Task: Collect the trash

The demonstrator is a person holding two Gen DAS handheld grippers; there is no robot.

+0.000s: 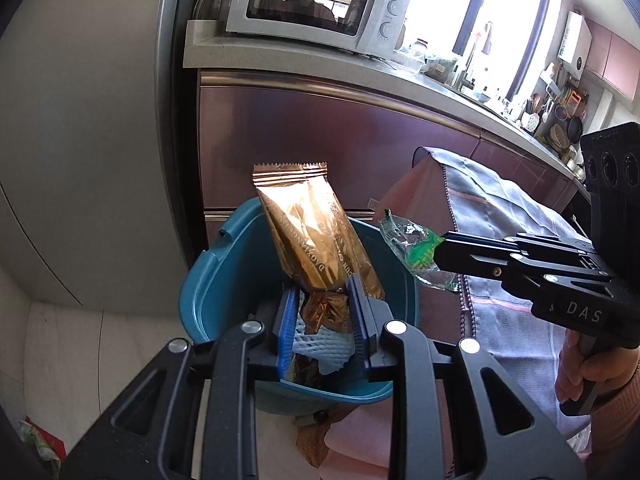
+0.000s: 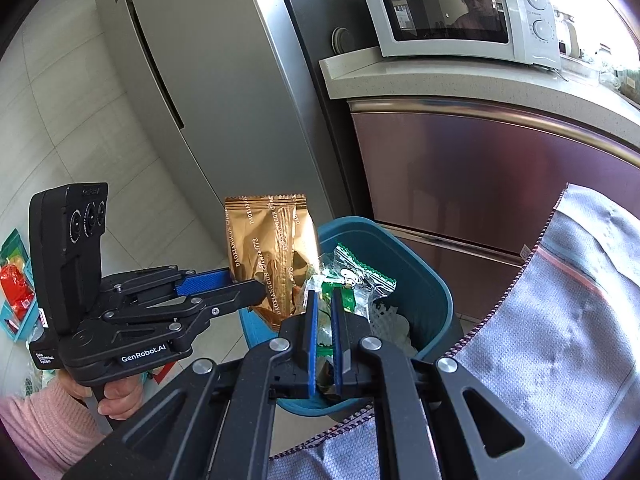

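Blue-padded jaws of the left gripper [image 1: 324, 312] clamp a gold snack wrapper [image 1: 316, 232] upright over a teal bin [image 1: 208, 280]. Beside it, the right gripper [image 2: 325, 320] pinches a clear green-printed wrapper [image 2: 352, 276] above the same bin, beside a grey cloth [image 2: 568, 320].

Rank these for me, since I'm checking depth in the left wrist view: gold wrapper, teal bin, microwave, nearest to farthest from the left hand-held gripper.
1. Gold wrapper: clamped in the left hand-held gripper, standing up between its fingers.
2. Teal bin: directly below and just beyond the fingers.
3. Microwave: on the counter at the top, well behind the bin.
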